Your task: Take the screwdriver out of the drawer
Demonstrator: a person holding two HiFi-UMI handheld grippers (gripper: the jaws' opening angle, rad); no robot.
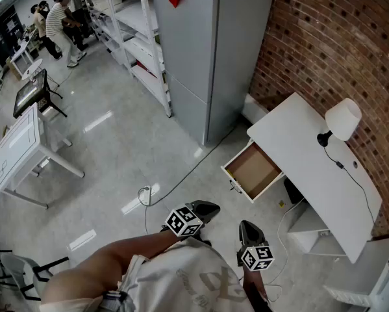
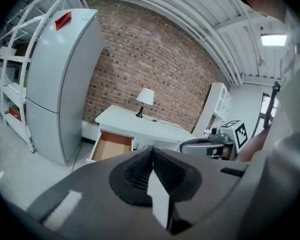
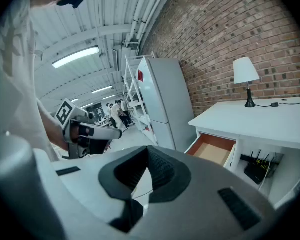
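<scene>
Screwdriver unseen. Drawer (image 1: 252,171) stands open from desk (image 1: 311,168). Left gripper (image 1: 204,210) and right gripper (image 1: 250,231) clenched empty, well short of desk, probably pre-approach.

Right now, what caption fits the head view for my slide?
The left gripper and right gripper held short of a white desk, drawer open, lamp on top, brick wall behind.
</scene>
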